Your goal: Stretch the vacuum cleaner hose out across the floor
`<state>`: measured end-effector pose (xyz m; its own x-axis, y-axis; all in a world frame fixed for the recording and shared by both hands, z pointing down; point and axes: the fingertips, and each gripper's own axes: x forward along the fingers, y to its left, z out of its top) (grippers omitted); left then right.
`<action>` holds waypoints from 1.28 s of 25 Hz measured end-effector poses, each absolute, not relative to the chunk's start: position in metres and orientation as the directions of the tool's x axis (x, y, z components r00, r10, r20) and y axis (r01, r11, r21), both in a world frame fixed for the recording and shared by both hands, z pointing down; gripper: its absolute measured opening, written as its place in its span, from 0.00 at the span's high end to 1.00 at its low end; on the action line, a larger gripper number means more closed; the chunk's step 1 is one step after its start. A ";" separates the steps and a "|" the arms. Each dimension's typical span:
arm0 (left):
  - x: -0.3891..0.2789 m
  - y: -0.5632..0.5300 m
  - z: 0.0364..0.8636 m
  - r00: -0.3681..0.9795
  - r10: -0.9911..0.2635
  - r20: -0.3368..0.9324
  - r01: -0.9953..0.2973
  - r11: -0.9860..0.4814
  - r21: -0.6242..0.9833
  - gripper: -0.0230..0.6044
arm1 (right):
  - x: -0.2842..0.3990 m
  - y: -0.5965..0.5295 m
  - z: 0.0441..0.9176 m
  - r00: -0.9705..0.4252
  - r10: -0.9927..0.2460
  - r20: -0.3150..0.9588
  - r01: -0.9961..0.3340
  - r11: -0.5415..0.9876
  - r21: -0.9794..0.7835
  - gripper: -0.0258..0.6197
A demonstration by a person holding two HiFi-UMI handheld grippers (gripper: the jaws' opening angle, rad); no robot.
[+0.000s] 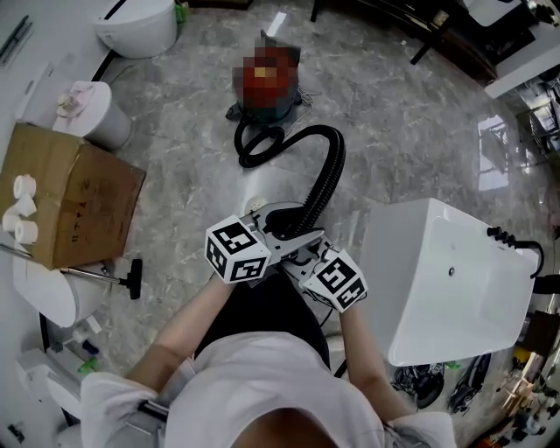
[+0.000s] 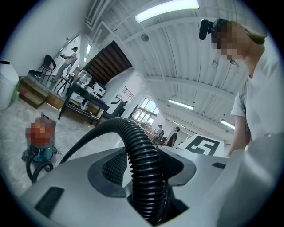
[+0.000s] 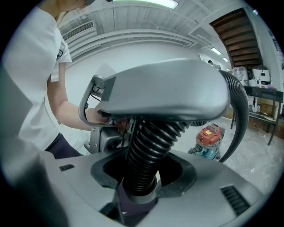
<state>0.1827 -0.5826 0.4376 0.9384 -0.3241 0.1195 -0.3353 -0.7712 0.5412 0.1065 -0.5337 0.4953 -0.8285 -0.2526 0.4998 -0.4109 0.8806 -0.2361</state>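
Observation:
A red and teal vacuum cleaner (image 1: pixel 267 83) stands on the marble floor ahead of me; it also shows small in the left gripper view (image 2: pixel 40 142) and the right gripper view (image 3: pixel 208 139). Its black ribbed hose (image 1: pixel 325 171) coils beside the canister, arches up and runs down into both grippers. My left gripper (image 1: pixel 284 229) is shut on the hose (image 2: pixel 142 164) a little way back from its end. Just below it, my right gripper (image 1: pixel 308 258) is shut on the hose's end (image 3: pixel 148 150), right above the smooth cuff. The two grippers sit close together in front of my body.
A big white tub (image 1: pixel 446 280) stands close on the right. On the left are a cardboard box (image 1: pixel 70 197), a white cylinder (image 1: pixel 92 114) and a floor nozzle on a metal tube (image 1: pixel 131 278). A white fixture (image 1: pixel 136 26) sits at the far left.

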 end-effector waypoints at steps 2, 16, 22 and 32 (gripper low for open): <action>0.181 -0.568 0.435 0.935 -0.335 0.118 -0.343 -0.770 0.538 0.62 | 0.105 -0.519 0.493 -0.831 -0.244 0.499 -0.401 0.886 -0.234 0.66; 0.183 -0.502 0.432 0.933 -0.336 0.127 -0.347 -0.750 0.564 0.62 | 0.107 -0.450 0.488 -0.837 -0.208 0.506 -0.382 0.884 -0.270 0.66; 0.180 -0.492 0.433 0.941 -0.315 0.125 -0.327 -0.748 0.577 0.62 | 0.103 -0.440 0.490 -0.829 -0.212 0.518 -0.399 0.873 -0.281 0.66; 0.149 -0.438 0.428 0.952 -0.286 0.110 -0.297 -0.770 0.565 0.62 | 0.071 -0.391 0.487 -0.814 -0.250 0.524 -0.433 0.863 -0.259 0.66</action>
